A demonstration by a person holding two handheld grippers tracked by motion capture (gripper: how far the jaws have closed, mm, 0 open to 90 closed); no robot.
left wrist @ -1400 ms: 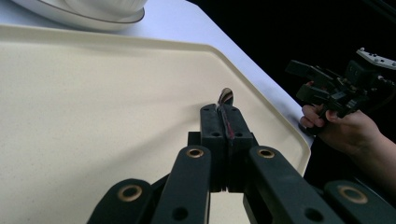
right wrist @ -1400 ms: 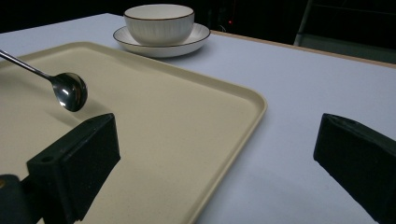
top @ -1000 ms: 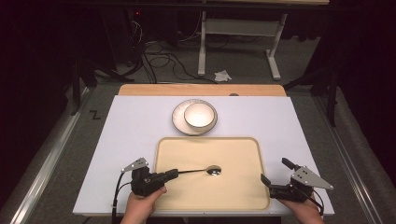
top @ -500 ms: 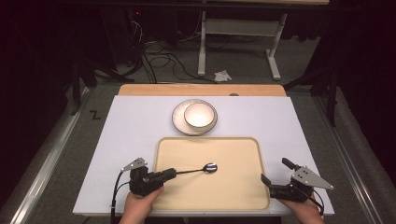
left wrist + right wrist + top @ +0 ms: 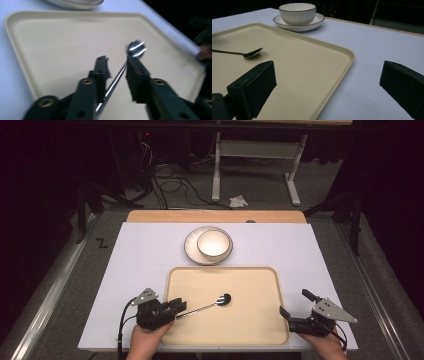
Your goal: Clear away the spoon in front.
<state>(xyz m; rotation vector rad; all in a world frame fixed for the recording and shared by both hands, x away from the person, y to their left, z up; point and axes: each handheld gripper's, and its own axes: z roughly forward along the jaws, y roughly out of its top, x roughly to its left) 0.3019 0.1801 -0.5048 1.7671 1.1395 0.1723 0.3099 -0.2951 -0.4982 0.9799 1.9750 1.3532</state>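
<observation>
A metal spoon [image 5: 224,298] lies on the beige tray [image 5: 250,285], its bowl toward the tray's middle and its handle pointing to the left front. My left gripper [image 5: 181,307] sits at the tray's left front edge. Its jaws have just been opening and now stand a little apart around the spoon [image 5: 136,48] handle; the pads [image 5: 101,72] no longer press on it. In its own view the left gripper [image 5: 116,60] looks along the tray [image 5: 50,37]. My right gripper [image 5: 295,303] rests open at the tray's right front corner, holding nothing.
A white bowl [image 5: 214,243] stands on a white plate [image 5: 192,251] just beyond the tray's far edge. In the right gripper view, the bowl [image 5: 297,12], plate [image 5: 317,21], spoon [image 5: 253,53] and tray [image 5: 312,62] lie ahead of the right gripper [image 5: 328,65]. The white tabletop [image 5: 145,260] surrounds the tray.
The left gripper's jaws have parted from the spoon handle. The spoon's bowl has shifted very slightly toward the left. Both hands have stayed where they were.
</observation>
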